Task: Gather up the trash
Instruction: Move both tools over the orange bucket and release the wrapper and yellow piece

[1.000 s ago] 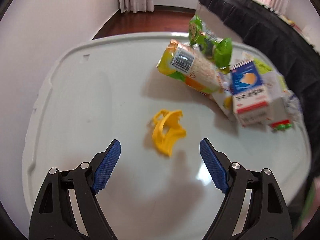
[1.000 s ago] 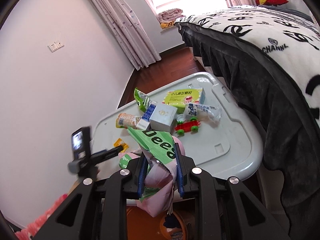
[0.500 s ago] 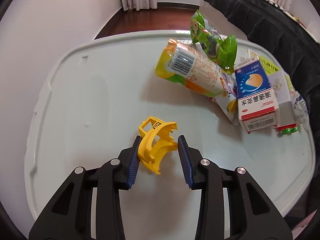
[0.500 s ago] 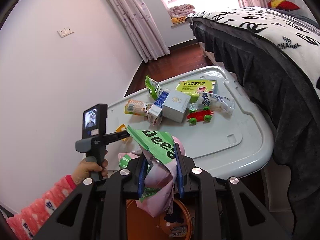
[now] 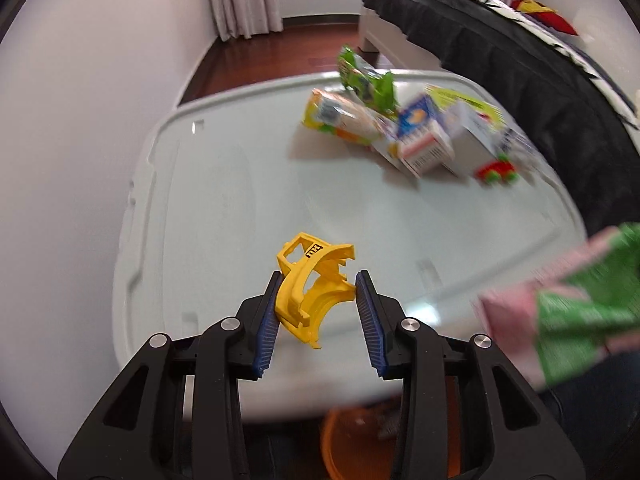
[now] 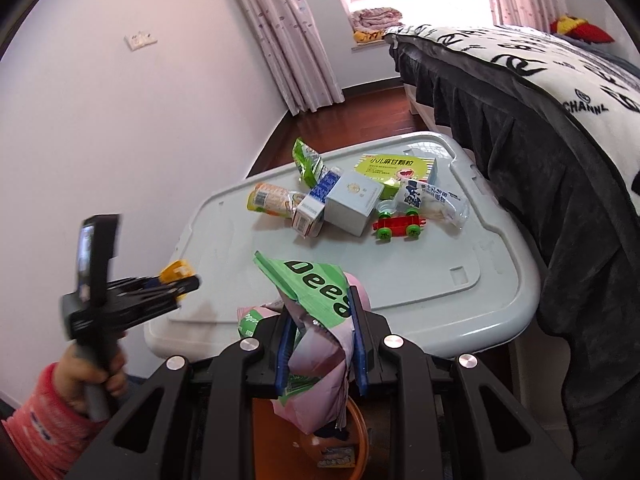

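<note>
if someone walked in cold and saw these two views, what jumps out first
The bright yellow plastic piece clamped in the left hand-held gripper, lifted above the near end of the pale grey lid. Next, the pink and green wrapper pinched in the right hand-held gripper, hanging over an orange bin below the lid's edge. Further back, a cluster of boxes and packets with a red toy car sits beside the bed.
</note>
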`<state>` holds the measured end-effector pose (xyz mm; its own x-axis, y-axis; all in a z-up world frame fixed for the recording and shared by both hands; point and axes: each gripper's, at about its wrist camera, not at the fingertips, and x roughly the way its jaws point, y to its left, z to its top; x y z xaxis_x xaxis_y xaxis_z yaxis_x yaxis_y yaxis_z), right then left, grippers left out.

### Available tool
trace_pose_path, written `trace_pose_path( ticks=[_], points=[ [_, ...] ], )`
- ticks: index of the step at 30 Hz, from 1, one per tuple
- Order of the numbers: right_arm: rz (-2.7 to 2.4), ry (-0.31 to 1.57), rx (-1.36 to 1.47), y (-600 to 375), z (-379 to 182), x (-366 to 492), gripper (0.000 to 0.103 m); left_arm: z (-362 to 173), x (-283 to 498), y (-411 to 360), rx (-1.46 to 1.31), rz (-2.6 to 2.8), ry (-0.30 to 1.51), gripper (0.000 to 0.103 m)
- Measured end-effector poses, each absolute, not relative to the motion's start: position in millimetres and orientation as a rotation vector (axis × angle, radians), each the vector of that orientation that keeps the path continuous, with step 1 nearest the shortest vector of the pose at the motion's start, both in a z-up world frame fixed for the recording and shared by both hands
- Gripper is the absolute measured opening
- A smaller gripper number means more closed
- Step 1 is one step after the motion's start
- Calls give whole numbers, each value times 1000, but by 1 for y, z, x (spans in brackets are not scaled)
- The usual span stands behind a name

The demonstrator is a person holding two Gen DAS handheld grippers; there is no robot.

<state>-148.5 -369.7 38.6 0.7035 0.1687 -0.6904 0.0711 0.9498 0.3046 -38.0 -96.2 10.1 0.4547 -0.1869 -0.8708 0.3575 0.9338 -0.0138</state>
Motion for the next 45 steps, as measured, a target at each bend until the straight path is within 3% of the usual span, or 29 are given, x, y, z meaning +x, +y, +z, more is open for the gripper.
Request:
trace_pose_path(
  ticks=[10, 19, 28, 29, 30, 31, 32, 33, 45],
  points=[
    [84, 891, 213, -349, 24, -166, 24, -32, -110, -90, 133, -462, 1255, 36],
    [116, 1109, 150, -318, -37, -169, 24, -118, -133, -101, 206, -457, 1516, 36],
    [132, 1259, 91, -289, -90, -158, 25, -152, -136, -106, 274, -419, 1599, 37],
    [135, 1268, 85, -287, -93, -157, 27, -154, -136, -105, 287, -407, 1605, 44],
    [150, 1281, 87, -285, -96, -157, 35, -156, -135, -104, 292, -398, 1614, 63],
    [155, 1281, 89, -283, -96, -155, 47, -158, -136, -104, 294, -389, 1620, 75],
    [133, 1261, 74, -282, -93, -156, 69, -159, -136, -103, 298, -380, 1619, 82],
    [127, 1243, 66, -282, -90, -157, 76, -159, -136, -103, 299, -373, 1615, 82],
    [99, 1219, 173, -300, -84, -159, 81, -157, -140, -102, 307, -356, 1599, 83]
  ],
)
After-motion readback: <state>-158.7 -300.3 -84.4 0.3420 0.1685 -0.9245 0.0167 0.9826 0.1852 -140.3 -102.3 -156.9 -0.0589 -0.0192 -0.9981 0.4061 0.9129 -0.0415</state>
